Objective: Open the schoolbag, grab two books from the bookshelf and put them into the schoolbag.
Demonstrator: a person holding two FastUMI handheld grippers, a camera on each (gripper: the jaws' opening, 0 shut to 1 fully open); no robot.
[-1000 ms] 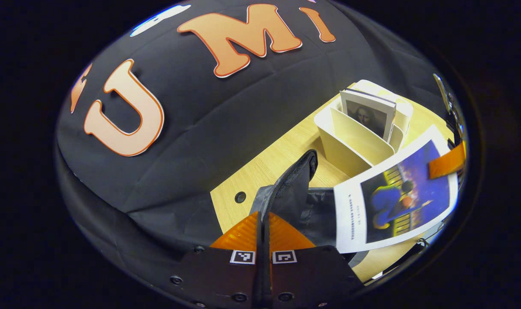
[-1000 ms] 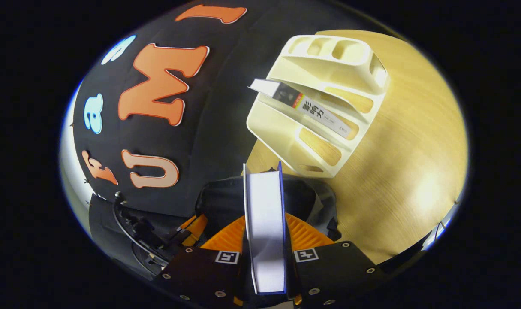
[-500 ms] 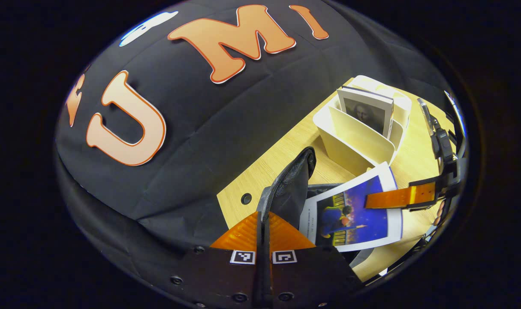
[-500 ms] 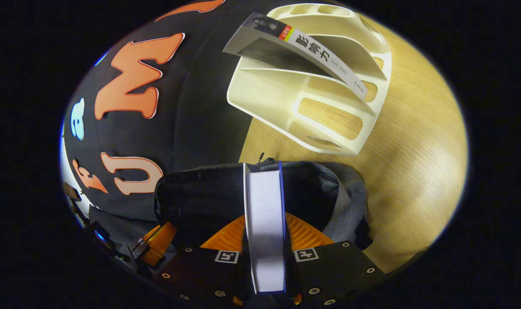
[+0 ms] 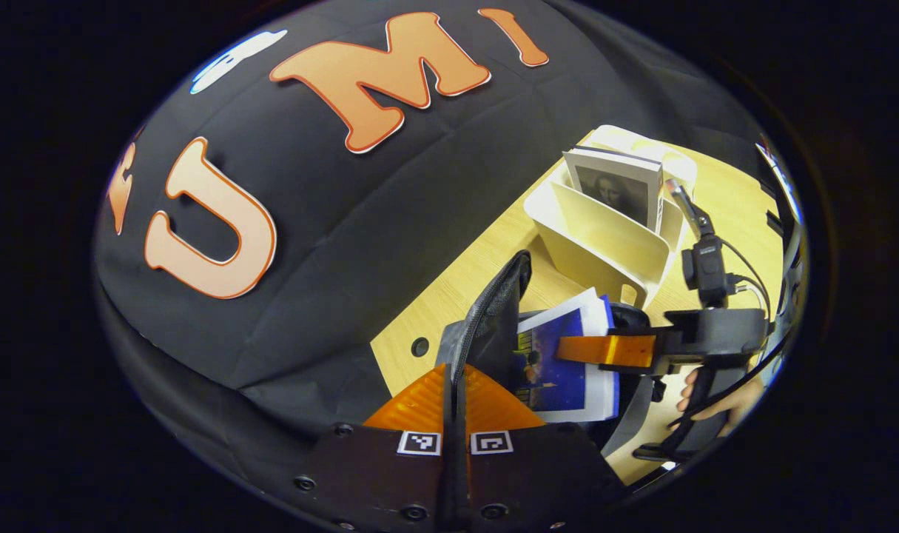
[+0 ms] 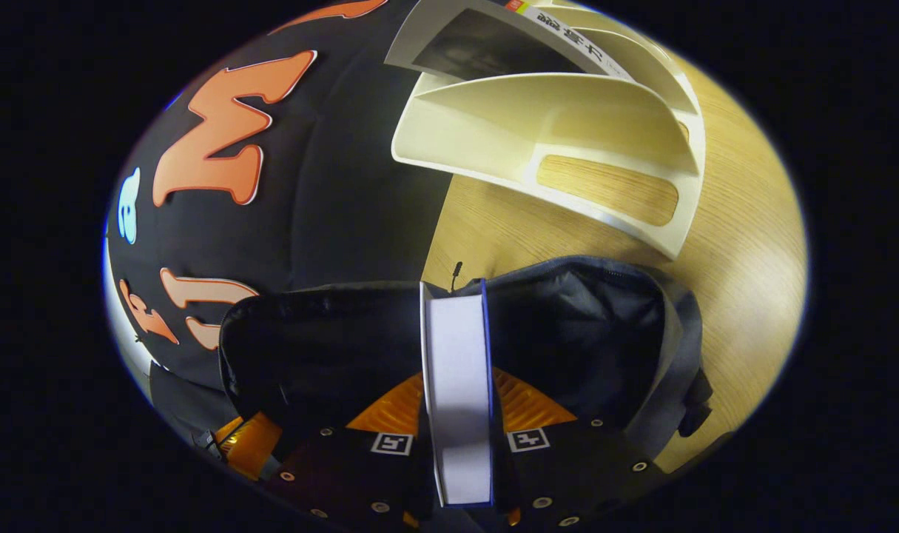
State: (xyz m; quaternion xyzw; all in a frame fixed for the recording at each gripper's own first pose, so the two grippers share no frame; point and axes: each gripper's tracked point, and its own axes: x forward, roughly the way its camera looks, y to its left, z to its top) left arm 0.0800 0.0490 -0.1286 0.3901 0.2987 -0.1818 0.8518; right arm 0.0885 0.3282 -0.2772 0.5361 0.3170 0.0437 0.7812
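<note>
In the left gripper view, the left gripper [image 5: 454, 385] shows at the bottom with its two orange fingers pressed together on the black rim of the schoolbag [image 5: 493, 326], pinching that flap of fabric and holding it up. To the right the bag's mouth gapes open. One book with a blue cover [image 5: 564, 355] stands partly inside that opening, its lower edge hidden in the bag. The right gripper [image 5: 604, 350] reaches in from the right, one orange finger lying across the blue cover; a hand [image 5: 715, 400] grips its dark handle. Behind the bag stands one cream bookshelf [image 5: 604, 248] with several upright dividers, and one second book [image 5: 615, 189], with a portrait on its cover, stands in a far slot. The nearer slots are free. The wooden table [image 5: 456, 292] shows a bare strip between the bag and the cloth wall, with one small round hole in it

In the right gripper view, the right gripper's two orange fingers [image 6: 527, 403] clamp the blue-edged book [image 6: 458, 392] from both sides, its white page block facing the camera and running straight up the middle. The book's far end lies over the schoolbag [image 6: 604, 318], whose dark interior spreads wide on either side, leaving room to left and right of the book. The bag's grey rim lies just short of the bookshelf [image 6: 567, 126], with a narrow band of table [image 6: 738, 244] between them. The second book [image 6: 493, 37] leans in the shelf's far slot. Bare table stretches to the right of bag and shelf
</note>
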